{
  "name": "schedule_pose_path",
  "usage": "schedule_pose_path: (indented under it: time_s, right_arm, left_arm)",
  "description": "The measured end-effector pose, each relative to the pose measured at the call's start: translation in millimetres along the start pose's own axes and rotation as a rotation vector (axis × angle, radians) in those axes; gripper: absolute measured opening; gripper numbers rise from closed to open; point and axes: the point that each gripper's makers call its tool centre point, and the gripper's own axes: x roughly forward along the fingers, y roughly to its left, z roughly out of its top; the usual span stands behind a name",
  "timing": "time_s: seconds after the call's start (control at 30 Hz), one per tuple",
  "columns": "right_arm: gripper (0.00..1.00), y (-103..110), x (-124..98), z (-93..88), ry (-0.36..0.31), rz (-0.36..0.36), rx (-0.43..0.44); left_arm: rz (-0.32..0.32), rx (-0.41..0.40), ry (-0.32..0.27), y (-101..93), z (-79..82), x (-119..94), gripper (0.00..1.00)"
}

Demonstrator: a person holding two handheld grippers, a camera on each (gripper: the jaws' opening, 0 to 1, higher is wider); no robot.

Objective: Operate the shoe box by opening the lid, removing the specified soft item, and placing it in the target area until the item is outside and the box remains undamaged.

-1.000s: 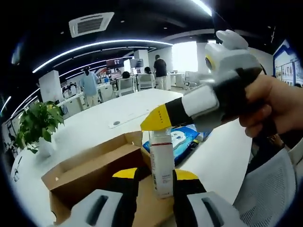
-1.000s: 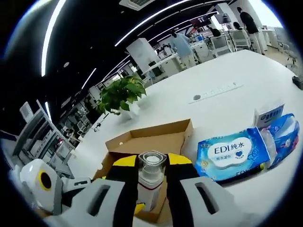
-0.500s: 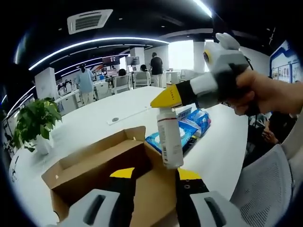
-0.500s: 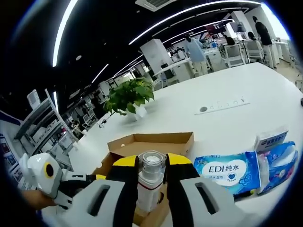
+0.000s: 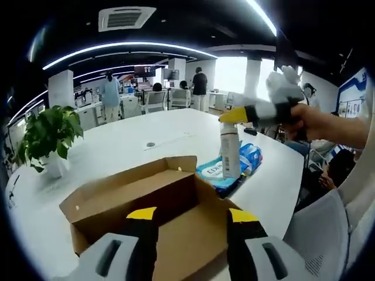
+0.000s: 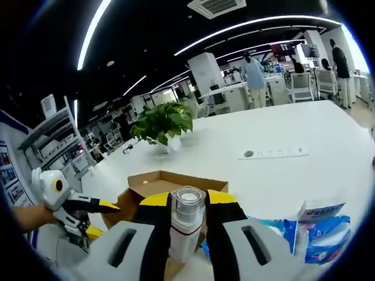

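Observation:
An open brown cardboard shoe box (image 5: 140, 196) lies on the white table, its inside bare where I can see it. My left gripper (image 5: 192, 216) hovers over the box's near edge, open, with nothing between the yellow-tipped jaws. My right gripper (image 5: 230, 119), held by a hand, is shut on the top of a white bottle (image 5: 229, 153) that hangs upright over the blue wipe packs (image 5: 218, 170), right of the box. In the right gripper view the bottle (image 6: 186, 225), with a clear cap and a red band, sits between the shut jaws of my right gripper (image 6: 187, 202), the box (image 6: 157, 186) lies beyond, and the left gripper (image 6: 105, 219) stands at the left.
A potted green plant (image 5: 44, 136) stands at the table's far left. A flat power strip (image 6: 274, 153) is set into the tabletop behind the box. More blue and white packs (image 6: 319, 234) lie right of the box. A grey chair back (image 5: 328, 234) is at the right; people stand far off.
The right gripper has carried the bottle up out of the box and away to the right, over the wipe packs. The left gripper has drawn back slightly, still open.

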Motion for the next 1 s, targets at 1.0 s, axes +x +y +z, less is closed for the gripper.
schedule_pose_path:
  time_s: [1.0]
  right_arm:
    - [0.19, -89.1, 54.5, 20.5, -0.016, 0.040, -0.235]
  left_arm:
    - [0.109, -0.073, 0.016, 72.2, -22.4, -64.4, 0.72]
